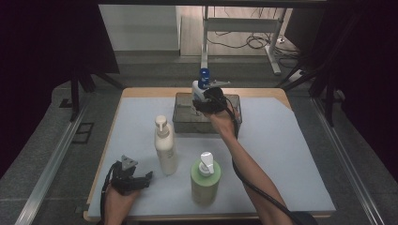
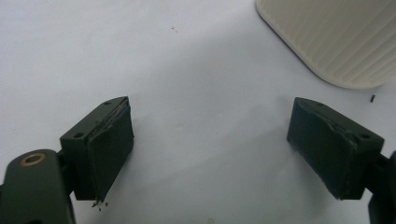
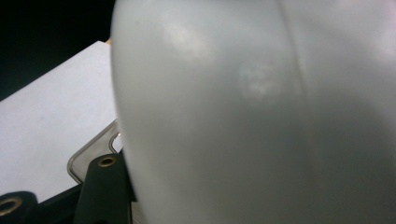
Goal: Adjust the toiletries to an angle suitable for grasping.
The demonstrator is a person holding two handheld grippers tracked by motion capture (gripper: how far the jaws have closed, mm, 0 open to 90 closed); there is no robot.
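Your right gripper [image 1: 202, 101] holds white bottle with blue cap [image 1: 201, 86] upright over clear bin [image 1: 183, 115] at table's far edge — jaws part-closed on bottle's body, apparently clamped, though close view blurs contact. Bottle's pale wall [image 3: 261, 116] looms before gripper camera, bin's corner [image 3: 86, 156] below. Your left gripper [image 1: 136, 180] rests low at near left corner, jaws wide apart, nothing between them — cream pump bottle [image 1: 165, 145] just beside, green pump bottle [image 1: 205, 178] farther right.
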